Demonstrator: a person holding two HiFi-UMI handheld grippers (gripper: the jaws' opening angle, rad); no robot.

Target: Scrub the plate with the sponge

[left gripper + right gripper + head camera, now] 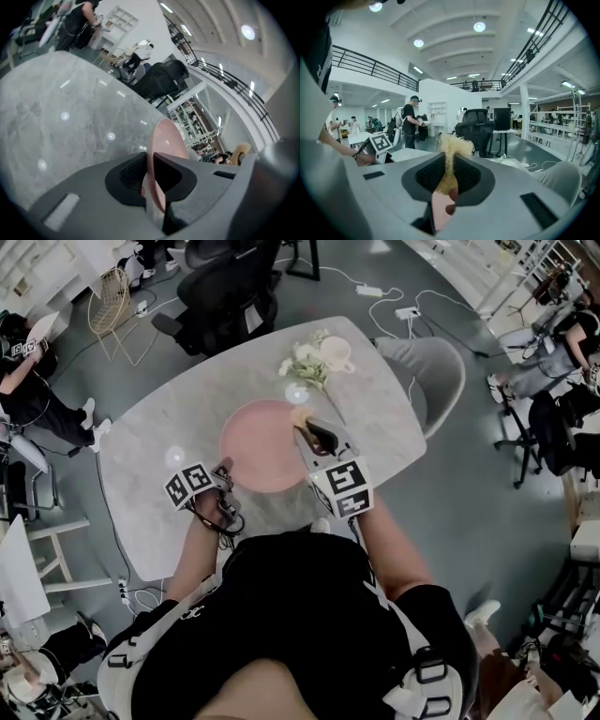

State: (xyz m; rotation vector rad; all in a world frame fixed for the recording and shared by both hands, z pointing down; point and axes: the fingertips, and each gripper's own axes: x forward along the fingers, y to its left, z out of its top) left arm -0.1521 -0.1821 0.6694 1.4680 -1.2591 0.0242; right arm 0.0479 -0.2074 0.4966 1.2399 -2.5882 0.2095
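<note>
A round pink plate (262,446) lies in the middle of the grey marble table (159,432). My left gripper (225,469) is at the plate's near left rim. In the left gripper view its jaws (149,164) are shut on the plate's edge (166,136), which stands edge-on between them. My right gripper (307,429) hangs over the plate's right side, shut on a yellowish mesh sponge (300,416). The sponge (452,145) sticks out beyond the right gripper (450,164) in its own view. Whether the sponge touches the plate cannot be told.
White flowers (302,360) and a white cup (336,354) stand at the table's far side, just beyond the plate. A black office chair (230,292) and a grey chair (433,371) stand by the far edges. People sit and stand around the room.
</note>
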